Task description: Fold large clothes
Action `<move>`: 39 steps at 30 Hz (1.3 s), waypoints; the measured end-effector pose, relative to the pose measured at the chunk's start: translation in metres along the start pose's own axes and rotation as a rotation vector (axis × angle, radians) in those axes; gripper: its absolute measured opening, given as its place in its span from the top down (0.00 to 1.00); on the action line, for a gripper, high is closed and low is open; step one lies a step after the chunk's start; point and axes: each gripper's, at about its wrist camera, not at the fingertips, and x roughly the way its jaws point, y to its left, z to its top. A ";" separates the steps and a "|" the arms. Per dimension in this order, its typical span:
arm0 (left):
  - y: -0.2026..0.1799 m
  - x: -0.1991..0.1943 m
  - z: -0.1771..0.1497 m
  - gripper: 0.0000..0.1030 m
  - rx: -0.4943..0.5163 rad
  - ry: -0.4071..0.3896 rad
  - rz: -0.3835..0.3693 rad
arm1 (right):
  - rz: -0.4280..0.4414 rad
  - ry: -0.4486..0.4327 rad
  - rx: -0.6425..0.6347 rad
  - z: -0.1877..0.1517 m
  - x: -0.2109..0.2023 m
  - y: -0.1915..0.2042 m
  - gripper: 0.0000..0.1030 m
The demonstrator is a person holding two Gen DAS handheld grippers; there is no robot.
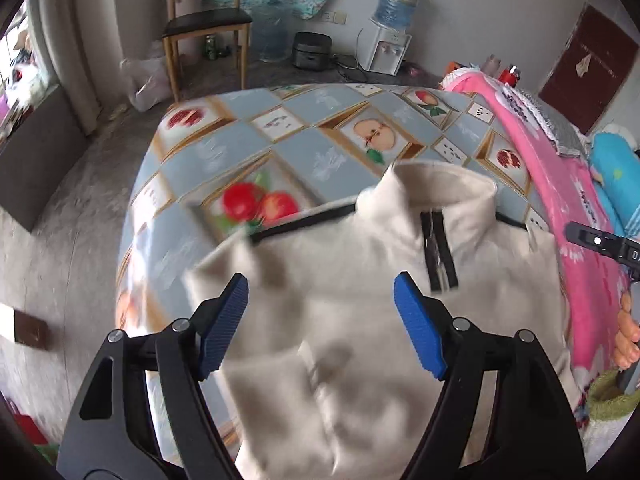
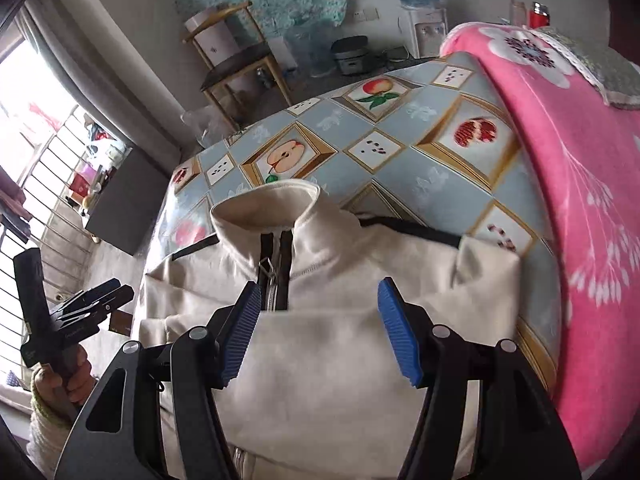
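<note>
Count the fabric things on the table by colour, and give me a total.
Cream: 1, the zip-neck pullover.
Pink: 1, the flowered blanket.
Blue-grey: 1, the fruit-print tablecloth.
Total: 3.

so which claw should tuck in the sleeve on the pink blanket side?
Right, probably. The right claw hangs open nearer that sleeve beside the pink blanket; the left claw hovers toward the other shoulder.

Left gripper (image 1: 320, 322), right gripper (image 2: 318, 330): black arms, silver pivot screws, ribbed blue pads; olive-green knit cuff (image 2: 48, 410), lower left.
</note>
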 end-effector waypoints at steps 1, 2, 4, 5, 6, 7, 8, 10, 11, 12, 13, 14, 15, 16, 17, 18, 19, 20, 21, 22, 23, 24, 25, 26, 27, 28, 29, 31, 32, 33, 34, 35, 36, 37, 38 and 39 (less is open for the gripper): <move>-0.010 0.010 0.013 0.30 0.011 -0.002 0.001 | -0.026 0.015 -0.009 0.014 0.012 0.007 0.42; -0.019 0.019 0.026 0.30 0.019 -0.008 0.006 | -0.052 0.027 -0.007 0.029 0.027 0.012 0.42; -0.038 0.041 0.050 0.30 0.038 -0.010 0.038 | -0.101 0.068 -0.033 0.054 0.052 0.023 0.42; -0.047 0.056 0.060 0.30 0.064 0.008 0.068 | -0.121 0.081 -0.036 0.061 0.062 0.025 0.42; -0.051 0.069 0.065 0.30 0.082 0.029 0.105 | -0.155 0.103 -0.037 0.068 0.076 0.026 0.42; -0.056 0.085 0.070 0.30 0.098 0.050 0.156 | -0.178 0.126 -0.037 0.073 0.086 0.025 0.42; -0.059 0.096 0.073 0.30 0.112 0.065 0.190 | -0.197 0.157 -0.036 0.076 0.098 0.023 0.42; -0.063 0.115 0.074 0.30 0.152 0.087 0.236 | -0.236 0.203 -0.038 0.079 0.115 0.020 0.42; -0.065 0.120 0.072 0.30 0.172 0.093 0.252 | -0.248 0.225 -0.039 0.077 0.120 0.017 0.42; -0.064 0.120 0.070 0.30 0.178 0.095 0.254 | -0.249 0.241 -0.038 0.074 0.122 0.014 0.42; -0.064 0.119 0.068 0.30 0.178 0.102 0.238 | -0.242 0.261 -0.037 0.070 0.123 0.011 0.42; -0.064 0.116 0.064 0.30 0.183 0.116 0.208 | -0.218 0.283 -0.034 0.064 0.120 0.008 0.42; -0.064 0.113 0.061 0.30 0.196 0.128 0.181 | -0.193 0.301 -0.034 0.059 0.118 0.006 0.42; -0.066 0.110 0.056 0.30 0.219 0.141 0.157 | -0.162 0.324 -0.040 0.052 0.113 0.005 0.42; -0.069 0.107 0.051 0.30 0.250 0.151 0.138 | -0.141 0.339 -0.051 0.045 0.108 0.004 0.42; -0.074 0.104 0.043 0.30 0.296 0.161 0.123 | -0.126 0.348 -0.067 0.039 0.102 0.005 0.42; -0.078 0.101 0.035 0.30 0.343 0.169 0.112 | -0.117 0.354 -0.084 0.033 0.097 0.006 0.42; -0.082 0.099 0.029 0.30 0.378 0.176 0.105 | -0.111 0.362 -0.111 0.025 0.091 0.008 0.42; -0.087 0.098 0.020 0.30 0.424 0.187 0.106 | -0.115 0.369 -0.140 0.018 0.088 0.011 0.42; -0.090 0.099 0.012 0.30 0.461 0.196 0.115 | -0.122 0.374 -0.171 0.011 0.086 0.013 0.42; -0.093 0.100 0.005 0.30 0.486 0.204 0.120 | -0.133 0.376 -0.198 0.004 0.085 0.014 0.42; -0.095 0.100 -0.002 0.30 0.510 0.211 0.125 | -0.147 0.381 -0.217 -0.003 0.085 0.015 0.42; -0.096 0.097 -0.007 0.30 0.520 0.206 0.115 | -0.157 0.387 -0.234 -0.010 0.085 0.015 0.42; -0.095 0.091 -0.010 0.30 0.519 0.195 0.079 | -0.160 0.395 -0.247 -0.017 0.085 0.014 0.42; -0.094 0.084 -0.010 0.30 0.507 0.180 0.038 | -0.159 0.402 -0.250 -0.022 0.085 0.012 0.42; -0.091 0.075 -0.008 0.30 0.487 0.158 -0.010 | -0.155 0.409 -0.250 -0.027 0.084 0.009 0.42; -0.087 0.063 -0.005 0.30 0.455 0.126 -0.067 | -0.151 0.413 -0.250 -0.030 0.085 0.006 0.42; -0.077 0.048 0.003 0.30 0.389 0.076 -0.122 | -0.141 0.414 -0.252 -0.036 0.082 0.003 0.42; -0.072 0.045 0.009 0.30 0.350 0.065 -0.125 | -0.137 0.412 -0.254 -0.038 0.081 0.002 0.42; -0.069 0.048 0.014 0.30 0.321 0.067 -0.111 | -0.136 0.411 -0.253 -0.038 0.080 0.001 0.42; -0.064 0.052 0.019 0.30 0.283 0.074 -0.088 | -0.135 0.410 -0.251 -0.039 0.079 0.000 0.42; -0.059 0.058 0.024 0.30 0.242 0.084 -0.071 | -0.131 0.408 -0.248 -0.040 0.078 -0.001 0.42; -0.053 0.063 0.027 0.30 0.208 0.091 -0.053 | -0.125 0.408 -0.245 -0.042 0.078 -0.002 0.42; -0.047 0.068 0.031 0.30 0.170 0.097 -0.038 | -0.122 0.410 -0.245 -0.044 0.077 -0.003 0.42; -0.041 0.072 0.034 0.30 0.133 0.100 -0.039 | -0.120 0.411 -0.245 -0.046 0.078 -0.005 0.42; -0.033 0.076 0.037 0.30 0.087 0.104 -0.049 | -0.118 0.413 -0.245 -0.050 0.077 -0.008 0.42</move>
